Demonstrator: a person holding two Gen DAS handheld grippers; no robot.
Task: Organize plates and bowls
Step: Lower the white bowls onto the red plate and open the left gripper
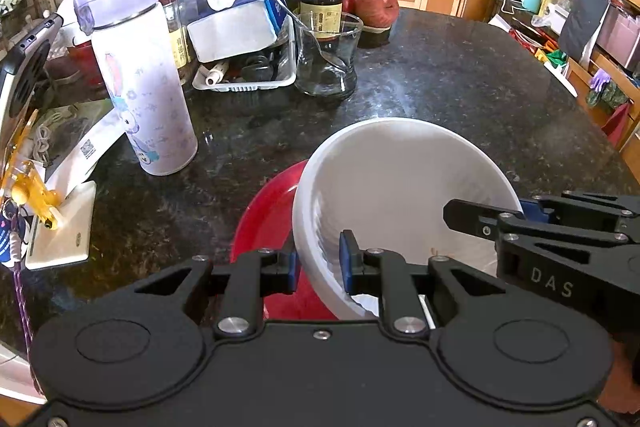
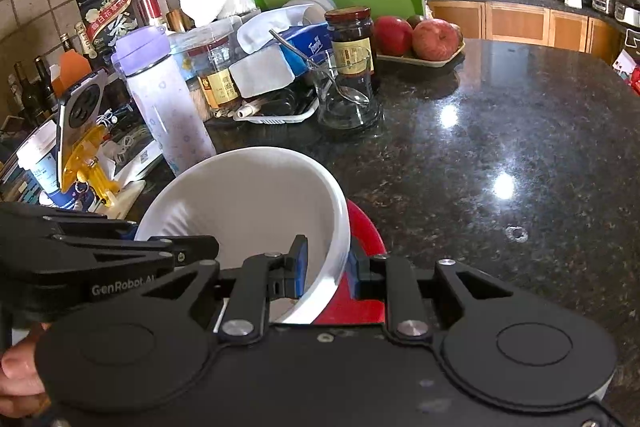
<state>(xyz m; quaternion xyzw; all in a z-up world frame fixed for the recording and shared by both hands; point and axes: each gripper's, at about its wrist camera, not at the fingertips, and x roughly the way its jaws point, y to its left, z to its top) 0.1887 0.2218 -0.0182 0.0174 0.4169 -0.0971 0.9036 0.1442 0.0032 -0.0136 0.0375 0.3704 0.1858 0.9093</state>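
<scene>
— Left claw [image 1: 318,269] pinches our white bowl's [image 1: 400,183] rim; right claw [image 2: 326,273] pinches the opposite rim.
— We see it tilted against the red plate [image 1: 268,227], above the tabletop [image 1: 460,87].

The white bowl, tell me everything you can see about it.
The white bowl is round, deep, plain and glossy, like ceramic or plastic, and looks empty. It sits in a red dish above the dark stone counter. The left gripper and right gripper each clamp its rim from opposite sides.
</scene>
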